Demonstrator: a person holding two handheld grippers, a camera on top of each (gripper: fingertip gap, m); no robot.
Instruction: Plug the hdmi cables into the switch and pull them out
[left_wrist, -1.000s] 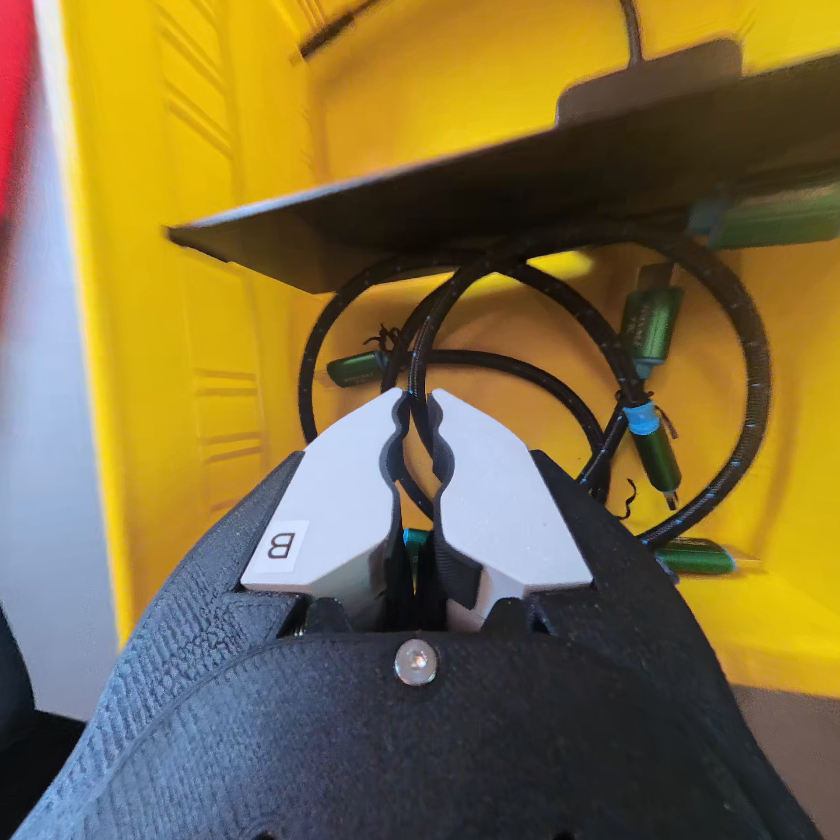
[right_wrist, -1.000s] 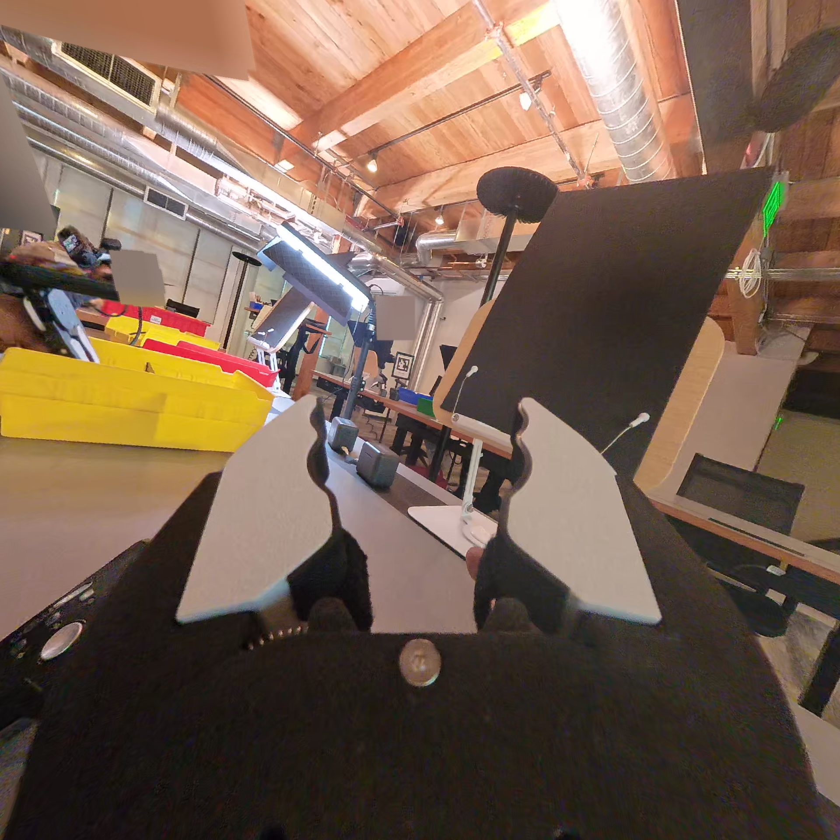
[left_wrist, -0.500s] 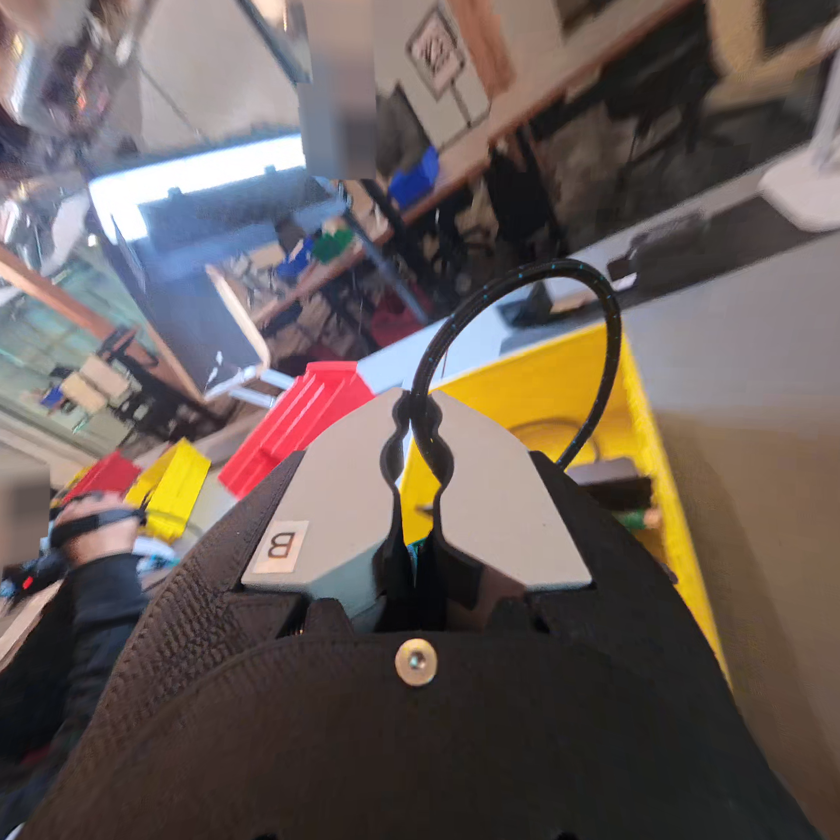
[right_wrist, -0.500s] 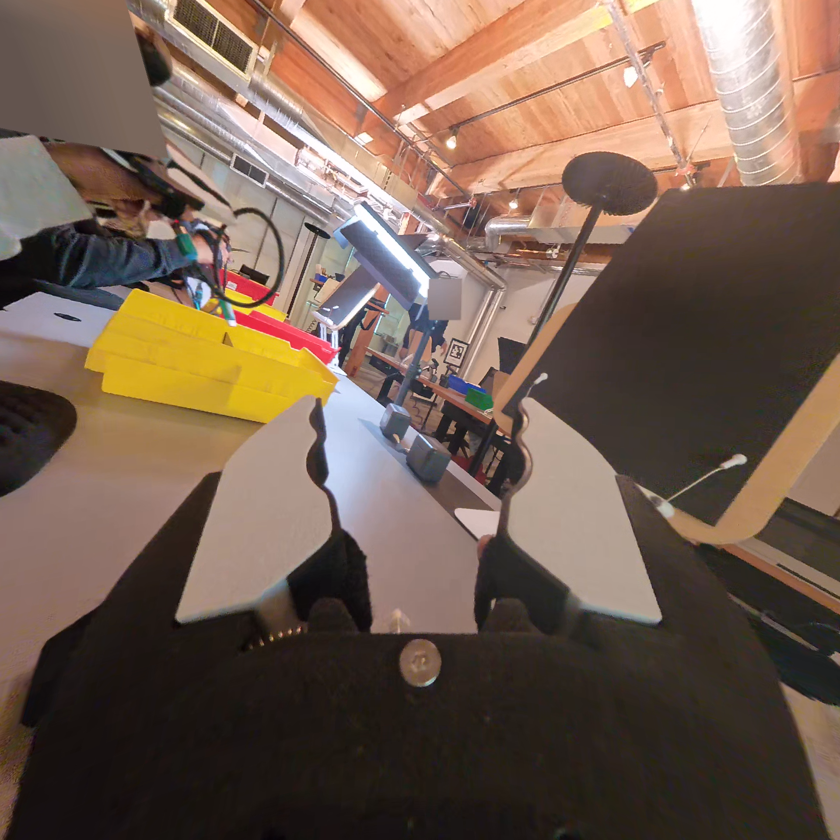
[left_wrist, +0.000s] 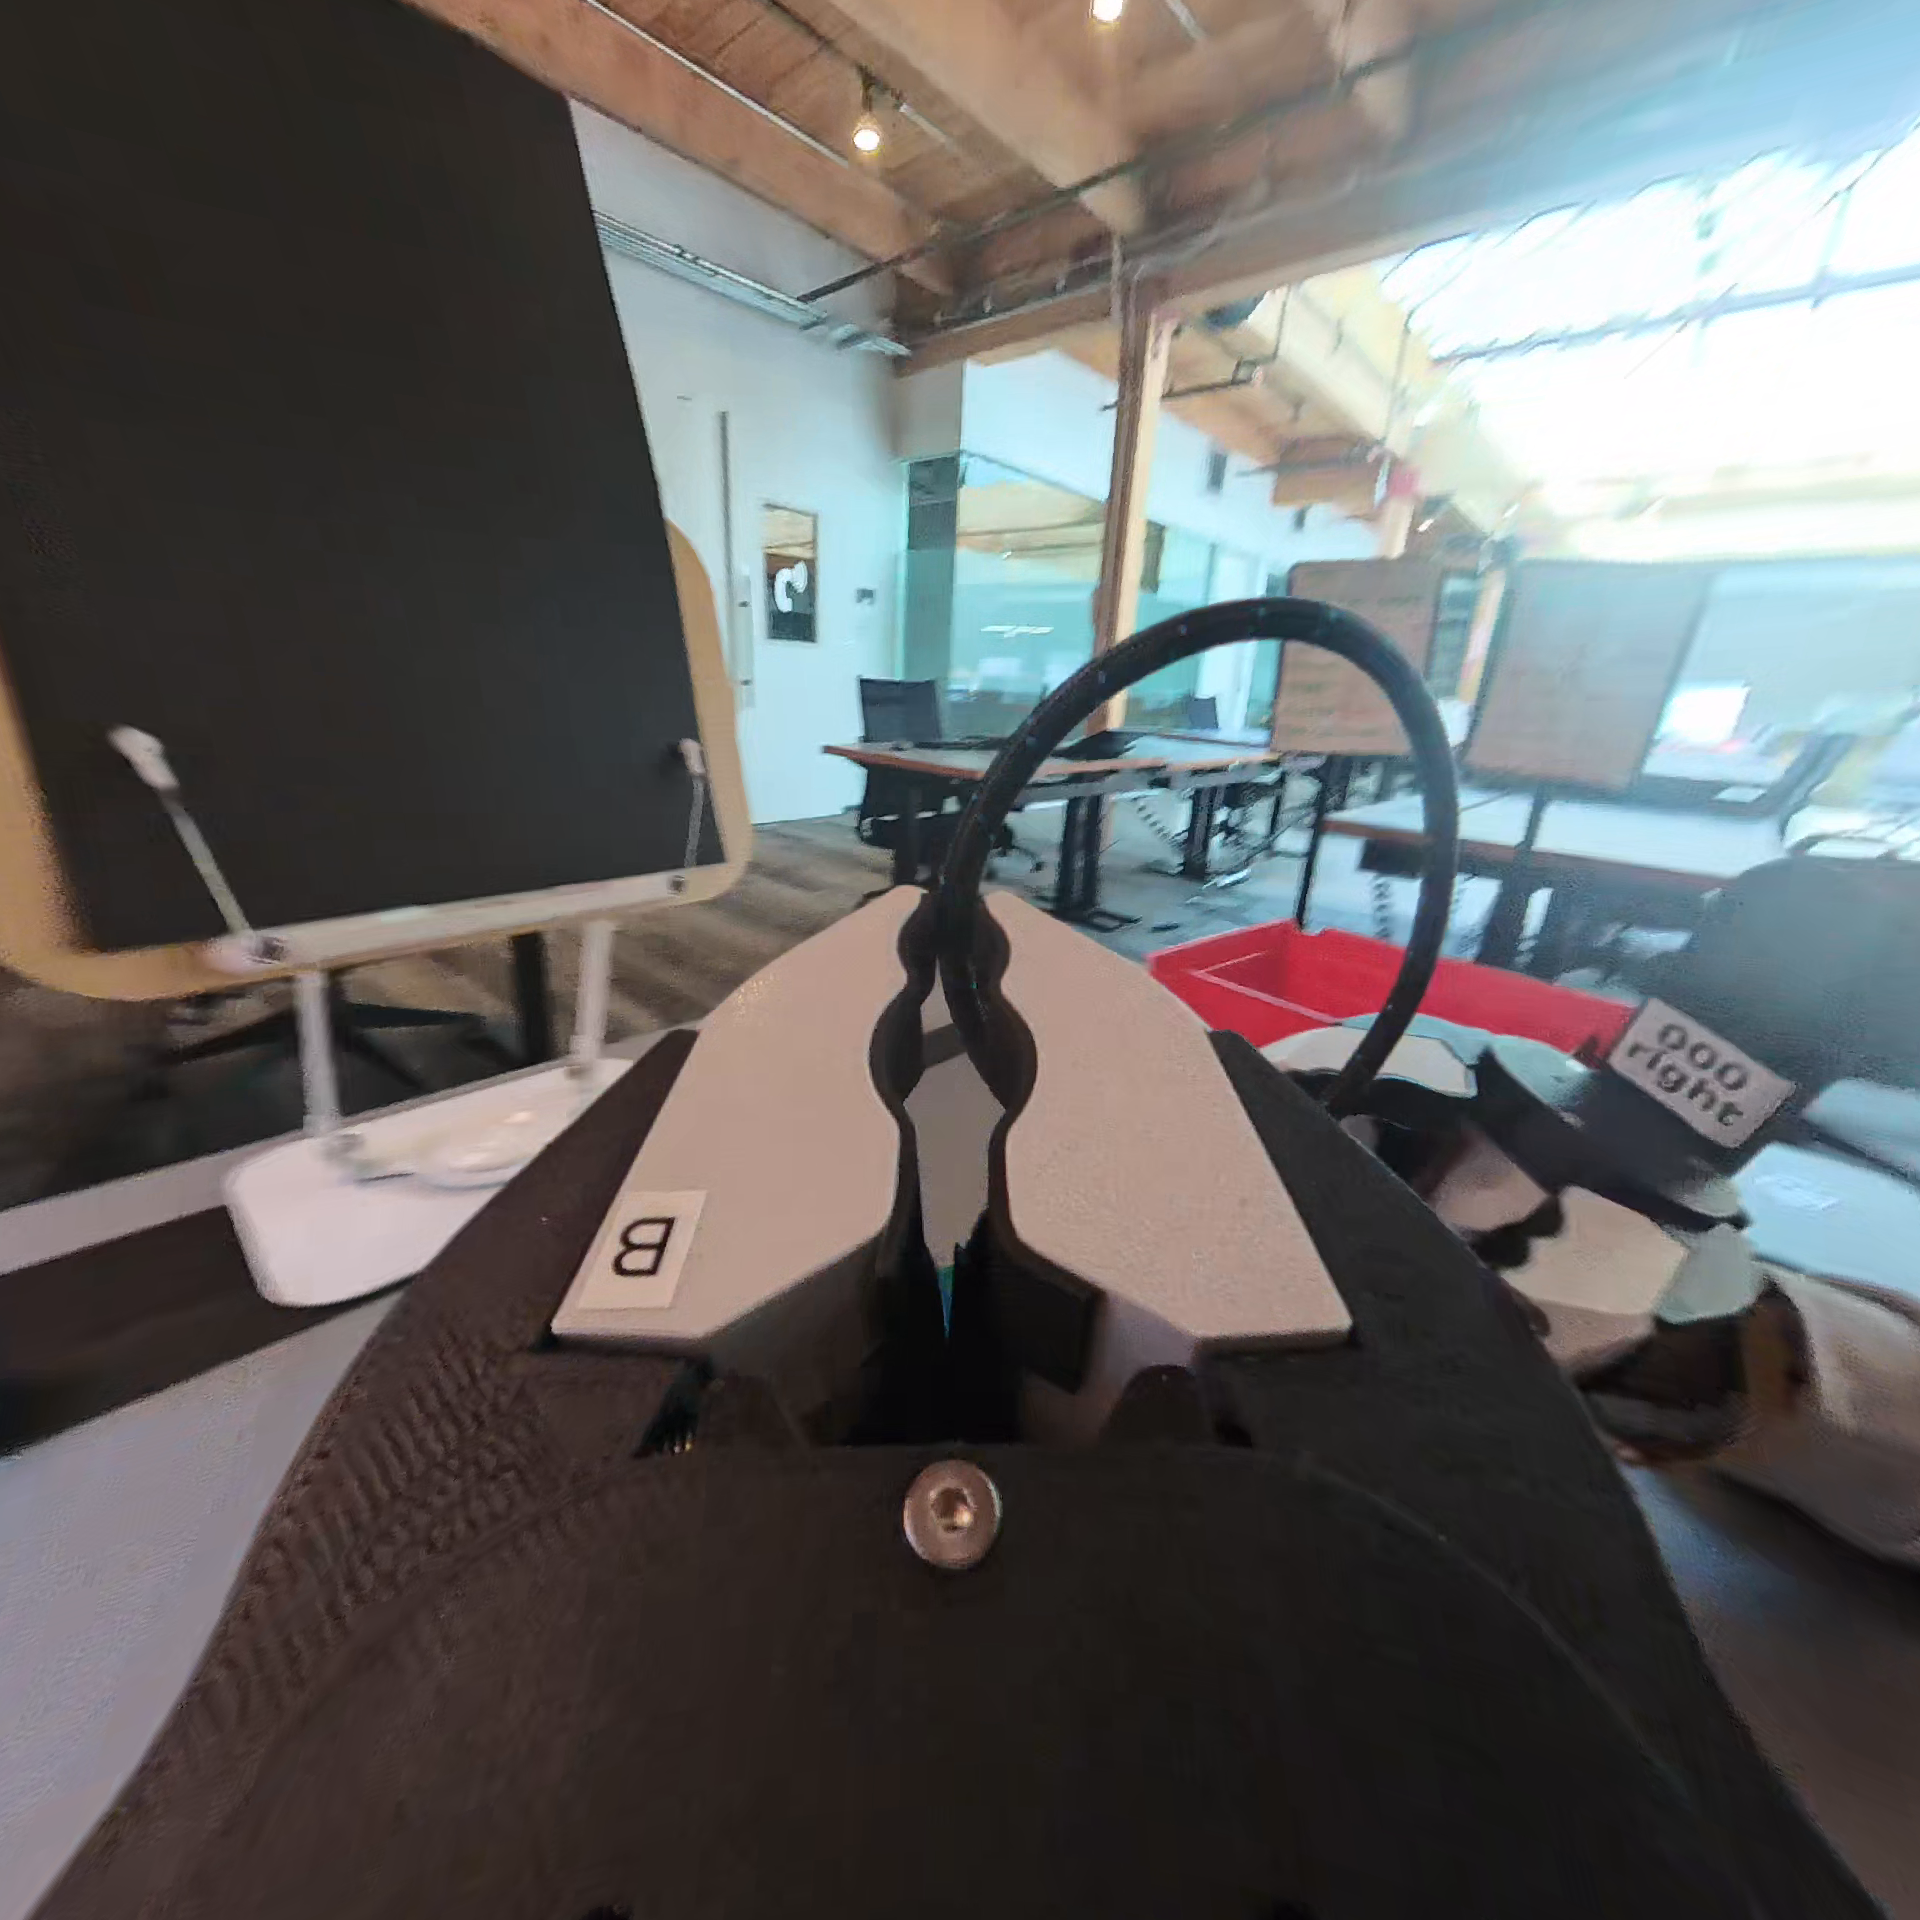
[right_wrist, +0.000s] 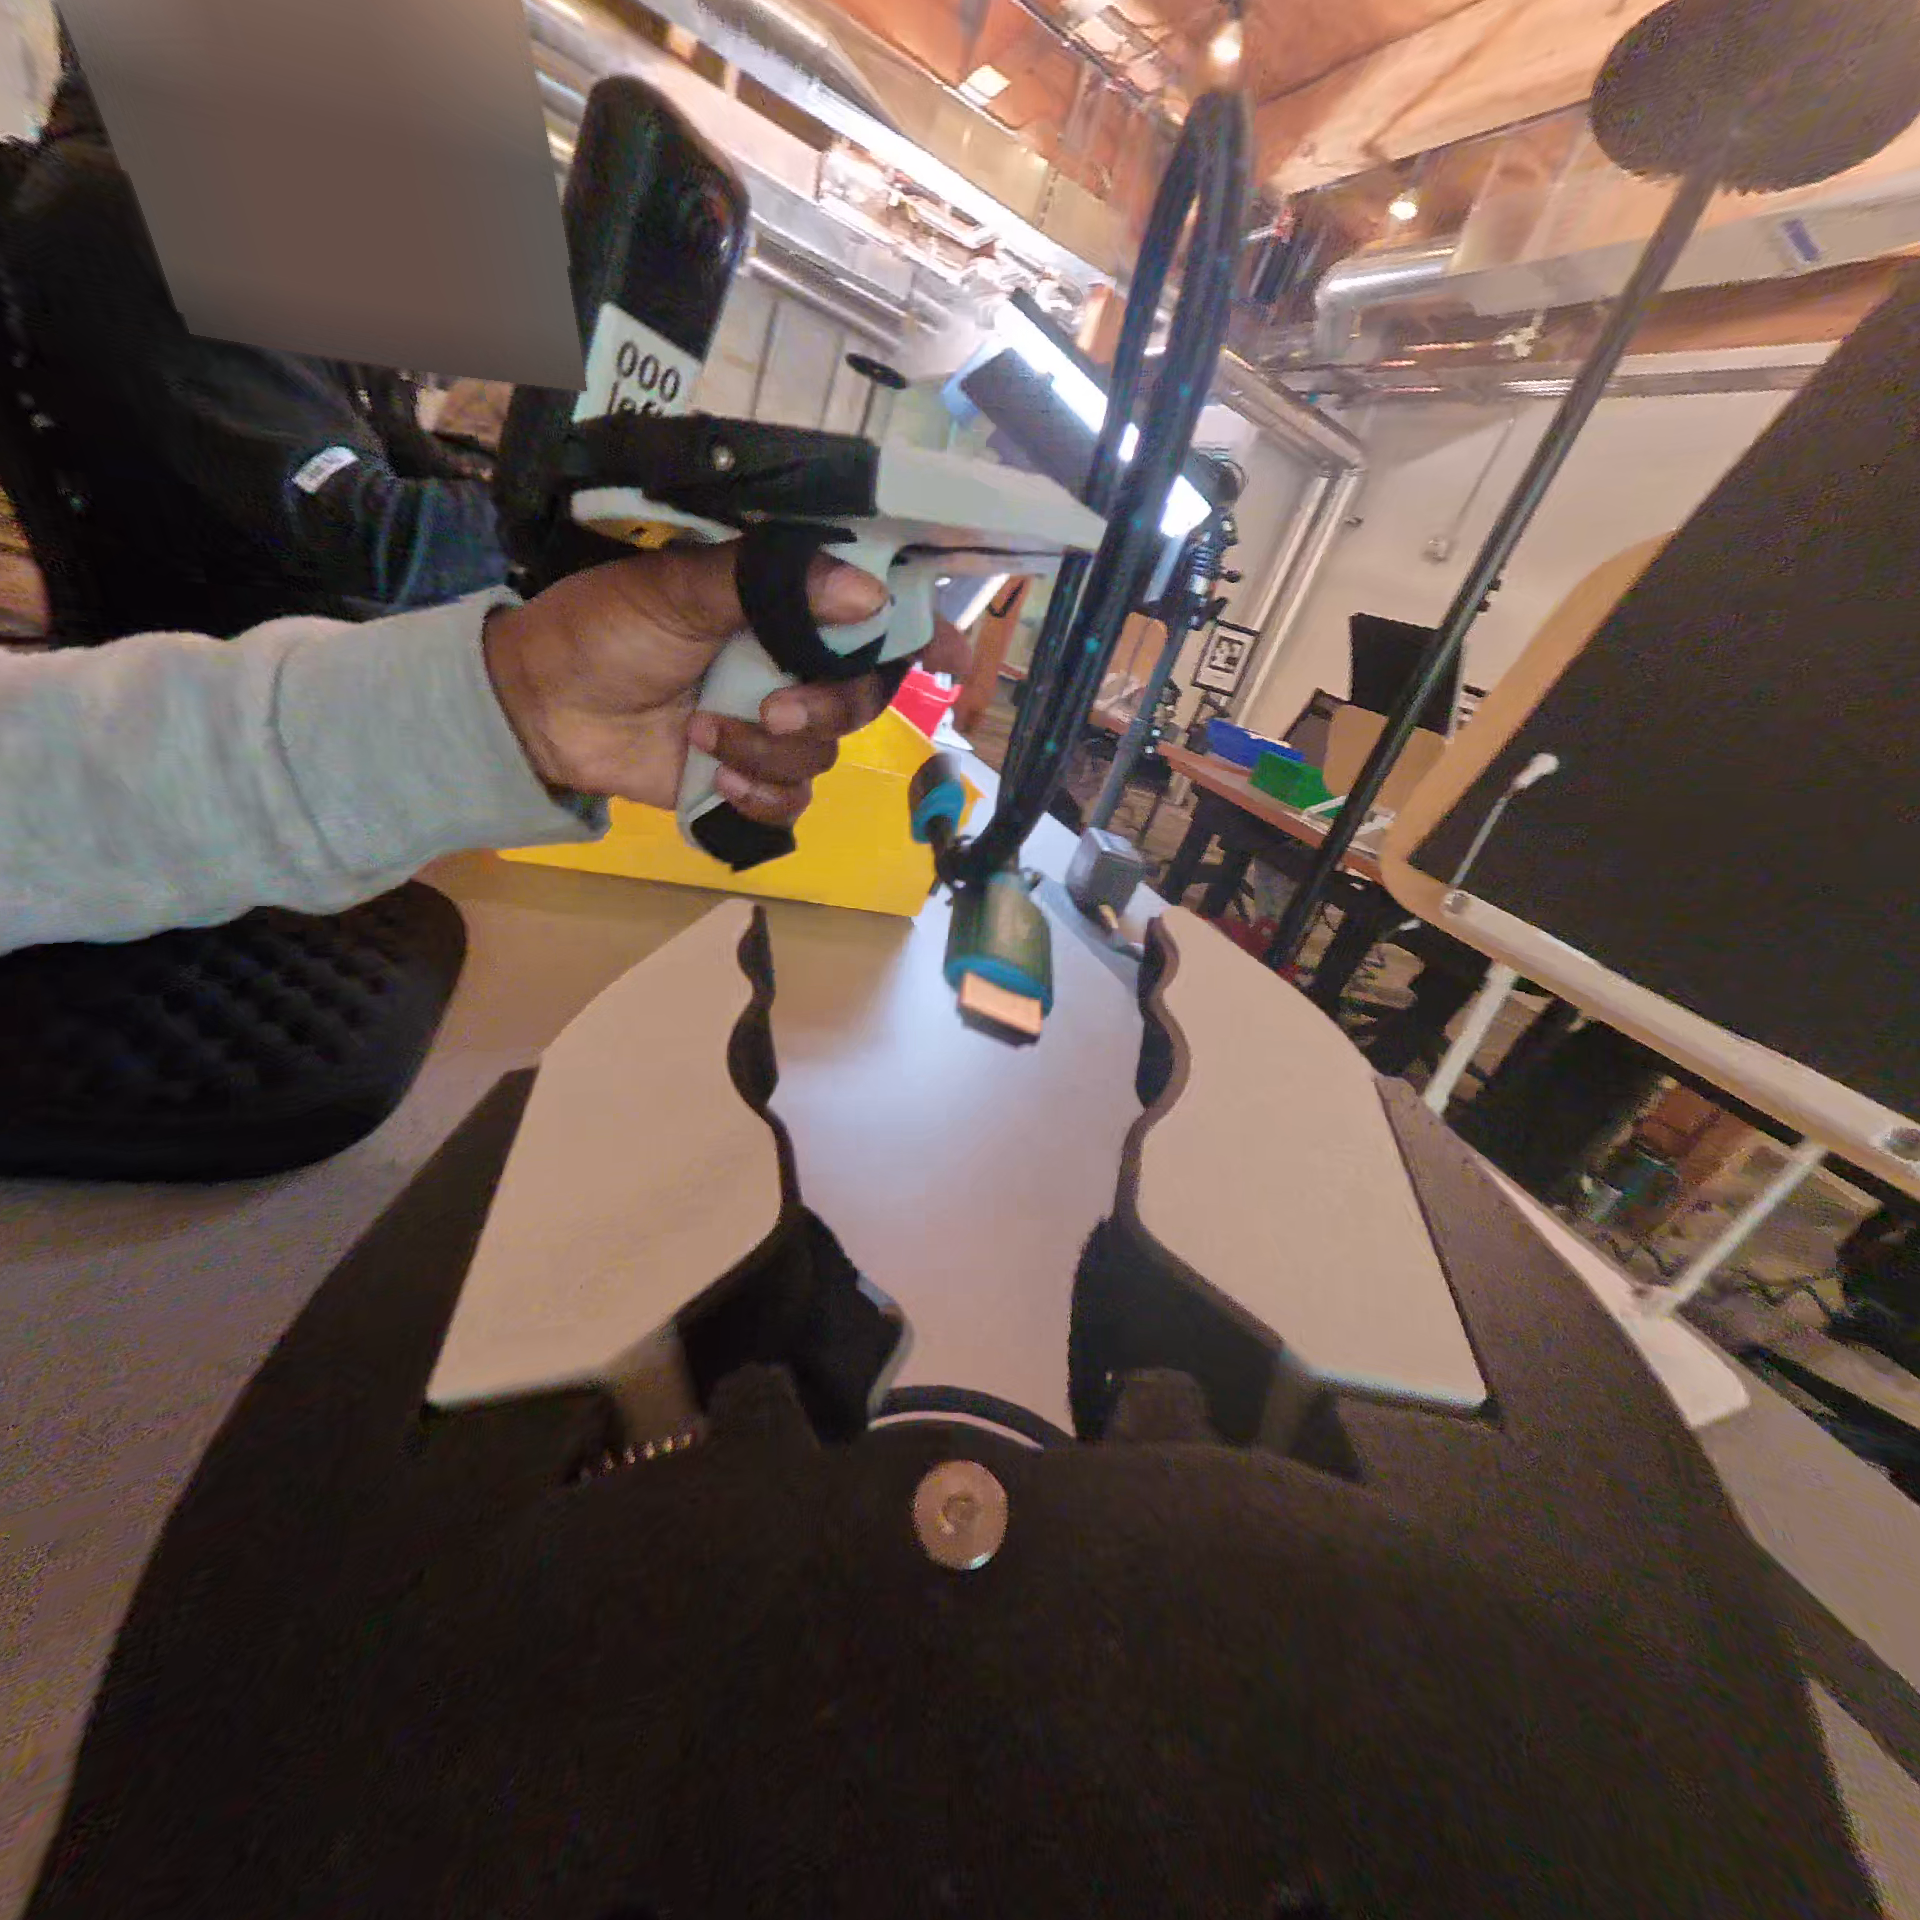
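Note:
My left gripper (left_wrist: 951, 914) is shut on a black braided HDMI cable (left_wrist: 1195, 644), which loops up and over to the right. In the right wrist view a hand holds the left gripper (right_wrist: 1086, 520) above the table, with the cable (right_wrist: 1122, 468) hanging from it. A green plug with blue ends (right_wrist: 997, 951) dangles just above the table, a little beyond my right gripper (right_wrist: 954, 935). A second blue-banded plug (right_wrist: 935, 800) hangs behind it. My right gripper is open and empty, low over the table. No switch is in view.
A yellow bin (right_wrist: 831, 821) sits behind the hanging plugs, with a small grey block (right_wrist: 1101, 868) to its right. A black bumpy mat (right_wrist: 208, 1039) lies at left. A black panel on a white stand (left_wrist: 312, 468) stands beside the table. A red bin (left_wrist: 1351, 977) is beyond.
My left gripper lifted the coiled cable out of the yellow bin and swung it over in front of my right gripper. The right gripper tipped down toward the table and stayed open.

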